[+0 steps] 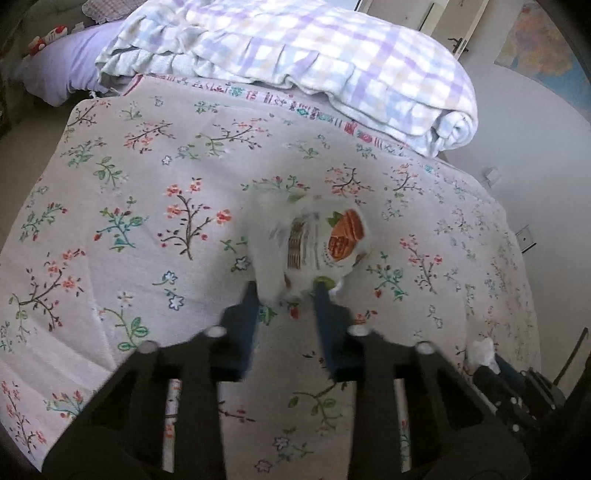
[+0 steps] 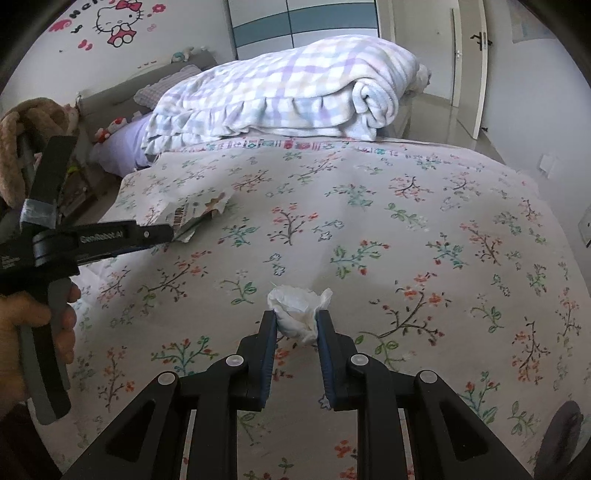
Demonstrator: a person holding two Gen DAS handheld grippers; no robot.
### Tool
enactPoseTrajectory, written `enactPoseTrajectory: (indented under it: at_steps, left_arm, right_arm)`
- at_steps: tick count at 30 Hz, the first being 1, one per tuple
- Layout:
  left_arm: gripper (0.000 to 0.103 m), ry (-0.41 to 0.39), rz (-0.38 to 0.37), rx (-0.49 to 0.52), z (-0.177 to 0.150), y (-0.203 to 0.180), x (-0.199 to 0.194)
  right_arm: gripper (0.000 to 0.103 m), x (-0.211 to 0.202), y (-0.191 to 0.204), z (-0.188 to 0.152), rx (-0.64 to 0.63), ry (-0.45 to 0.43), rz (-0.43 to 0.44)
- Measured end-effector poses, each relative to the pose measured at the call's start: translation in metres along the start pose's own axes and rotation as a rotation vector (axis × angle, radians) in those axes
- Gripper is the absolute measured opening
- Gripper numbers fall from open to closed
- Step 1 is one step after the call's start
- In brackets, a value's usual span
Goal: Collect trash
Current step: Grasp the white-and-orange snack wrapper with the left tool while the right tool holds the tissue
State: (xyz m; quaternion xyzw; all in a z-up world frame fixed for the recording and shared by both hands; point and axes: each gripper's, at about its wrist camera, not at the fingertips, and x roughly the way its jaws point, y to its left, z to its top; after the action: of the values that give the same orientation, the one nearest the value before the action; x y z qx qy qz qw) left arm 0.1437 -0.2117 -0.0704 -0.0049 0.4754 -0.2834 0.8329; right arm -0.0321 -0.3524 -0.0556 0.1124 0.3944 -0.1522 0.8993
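A crumpled white snack wrapper (image 1: 317,245) with an orange picture sits between the fingertips of my left gripper (image 1: 286,288), over the floral bedspread (image 1: 147,206); the view is blurred. From the right wrist view the same left gripper (image 2: 162,234) is closed on the wrapper (image 2: 199,214) above the bed's left side. My right gripper (image 2: 297,317) is shut on a crumpled white tissue (image 2: 297,310), held just over the bedspread (image 2: 406,240). The tissue also shows at the lower right of the left wrist view (image 1: 480,350).
A folded checked purple and white blanket (image 2: 288,92) lies across the far end of the bed, with a lilac pillow (image 1: 62,70) to its left. A wall with a Hello Kitty sticker (image 2: 118,22), a wardrobe and a door (image 2: 469,66) stand behind.
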Motion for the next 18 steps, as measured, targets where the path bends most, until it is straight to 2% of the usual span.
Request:
enactPoseTrajectory:
  at_steps: [3, 6, 15, 17, 18]
  left_arm:
    - [0.006, -0.015, 0.043, 0.034, -0.001, -0.002, -0.001]
    - [0.004, -0.034, 0.06, 0.06, -0.001, -0.002, -0.009]
    - [0.003, -0.061, 0.043, 0.071, -0.003, 0.009, -0.038]
    - [0.006, -0.047, 0.015, 0.065, -0.004, 0.014, -0.042]
    - [0.022, -0.035, 0.005, 0.063, -0.004, 0.016, -0.042]
  right_arm:
    - [0.022, 0.0, 0.0, 0.001, -0.001, -0.004, -0.006]
    - [0.022, 0.0, 0.001, 0.002, -0.003, -0.008, -0.008]
    - [0.022, -0.005, 0.014, 0.009, -0.013, -0.036, 0.003]
    - [0.022, -0.006, 0.018, 0.01, -0.013, -0.042, 0.01]
    - [0.022, -0.007, 0.019, 0.01, -0.012, -0.043, 0.015]
